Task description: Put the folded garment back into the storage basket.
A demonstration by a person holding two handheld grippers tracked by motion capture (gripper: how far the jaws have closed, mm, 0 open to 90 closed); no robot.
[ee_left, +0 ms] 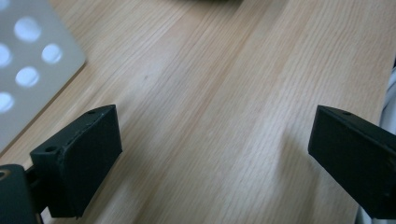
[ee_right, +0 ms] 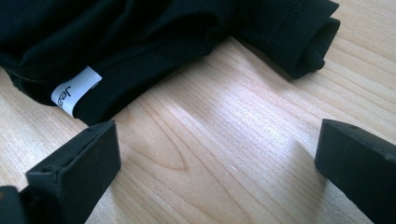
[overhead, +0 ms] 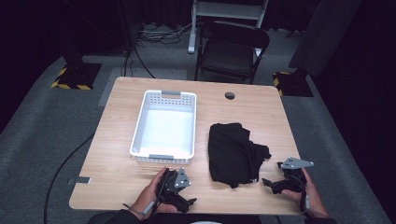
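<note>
Right gripper [ee_right: 217,158]: jaws spread wide with bare wood between them, nothing pinched; in the high view it sits low at the near right of the table [overhead: 243,100], held in the person's right hand [overhead: 306,191], its jaws turned toward the garment.
Left gripper [ee_left: 212,154]: jaws spread wide over bare wood, gripping nothing; in the high view it rests near the front edge, just in front of the basket, held in the left hand [overhead: 152,193].
Black garment [overhead: 232,151]: a crumpled, roughly folded dark cloth lying flat on the table, right of the basket and apart from it, just ahead of the right gripper.
Garment long axis: runs from the far side of the table toward the person, slightly slanted; a sleeve-like flap sticks out to the right.
Garment near edge: in the right gripper view a white label [ee_right: 74,90] shows at the hem, close beyond the left-hand jaw, and a rolled hemmed cuff lies at the upper right.
White basket [overhead: 140,126]: perforated plastic, rectangular, long side running away from the person, left of centre.
Basket corner: in the left gripper view it shows at the upper left.
</note>
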